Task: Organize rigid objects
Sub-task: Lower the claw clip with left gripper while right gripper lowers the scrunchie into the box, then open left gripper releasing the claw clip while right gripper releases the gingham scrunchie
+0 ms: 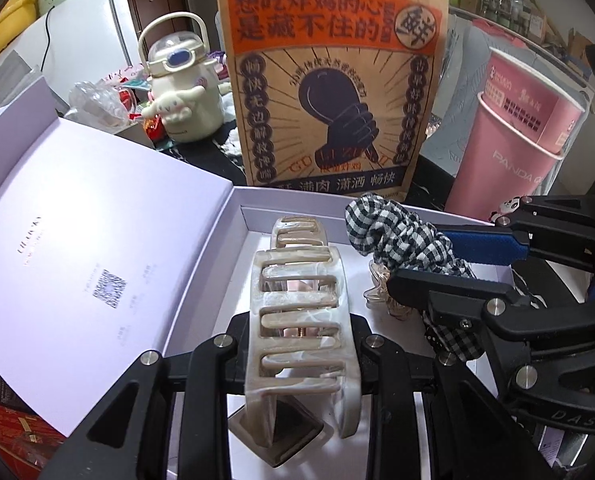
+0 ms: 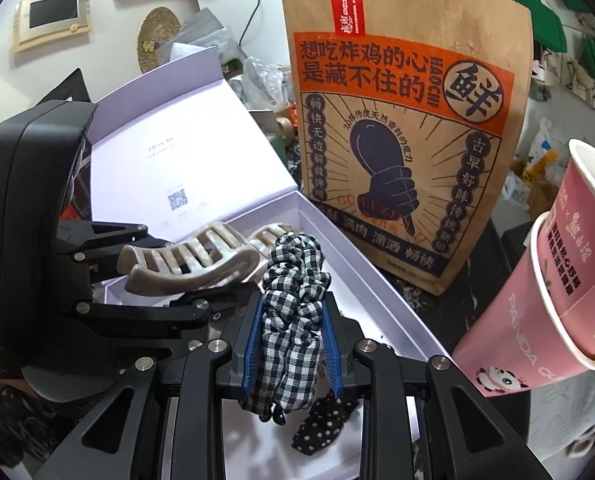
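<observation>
Left gripper (image 1: 301, 364) is clamped on a marbled beige hair claw clip (image 1: 297, 308), held at frame centre over the open lavender gift box (image 1: 201, 280); right gripper (image 2: 293, 344) is clamped on a black-and-white gingham scrunchie (image 2: 293, 300), lower centre of its view, also over the box tray

Risks as I read them:
- the two grippers sit just beside each other over the same tray; in the left view the right one's fingers (image 1: 449, 284) cross in from the right edge, so a sideways drift could knock them together
- the claw clip is glossy and held across its teeth, so it may twist or slip out on release
- a small clear clip (image 1: 377, 284) and a polka-dot fabric piece (image 2: 321, 424) already lie in the tray; dropping on top could pile or scatter them
- the kraft fried-chicken bag (image 2: 401, 132) and the stacked pink paper cups (image 2: 537, 320) stand just beside the box at upper centre and right; a wide swing tips them
</observation>
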The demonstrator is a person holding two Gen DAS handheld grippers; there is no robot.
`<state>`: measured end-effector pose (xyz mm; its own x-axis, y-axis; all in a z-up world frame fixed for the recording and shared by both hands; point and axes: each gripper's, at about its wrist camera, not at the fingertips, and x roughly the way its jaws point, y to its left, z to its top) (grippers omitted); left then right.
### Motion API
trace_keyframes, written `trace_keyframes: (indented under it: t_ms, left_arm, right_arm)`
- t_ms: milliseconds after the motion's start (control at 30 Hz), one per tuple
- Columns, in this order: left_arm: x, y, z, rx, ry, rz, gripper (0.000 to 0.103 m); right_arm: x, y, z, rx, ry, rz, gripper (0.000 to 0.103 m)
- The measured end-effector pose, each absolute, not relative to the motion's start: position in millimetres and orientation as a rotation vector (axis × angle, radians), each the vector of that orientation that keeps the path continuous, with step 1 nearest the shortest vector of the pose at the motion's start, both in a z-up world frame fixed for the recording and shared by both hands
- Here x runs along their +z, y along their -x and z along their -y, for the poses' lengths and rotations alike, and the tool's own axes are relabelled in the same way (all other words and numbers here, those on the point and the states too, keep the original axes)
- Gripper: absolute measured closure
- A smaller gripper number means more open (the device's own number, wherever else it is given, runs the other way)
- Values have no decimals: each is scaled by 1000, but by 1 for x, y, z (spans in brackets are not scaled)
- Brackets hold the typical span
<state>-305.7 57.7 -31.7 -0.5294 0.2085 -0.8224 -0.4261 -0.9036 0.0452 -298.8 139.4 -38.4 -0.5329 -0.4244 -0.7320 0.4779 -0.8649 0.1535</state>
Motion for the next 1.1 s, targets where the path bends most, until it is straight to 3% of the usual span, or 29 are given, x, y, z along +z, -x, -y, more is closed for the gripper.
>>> trace_keyframes:
  t_ms: [700,1100]
  left_arm:
    - [-59,312,-55,2507,1385,-351,75]
    - [-59,312,-52,2524,1434,-303,75]
  right_arm:
    - [-64,300,-129,-2385,-1172,-196,76]
    - [-62,304,-132,-2393,-1196,-162,75]
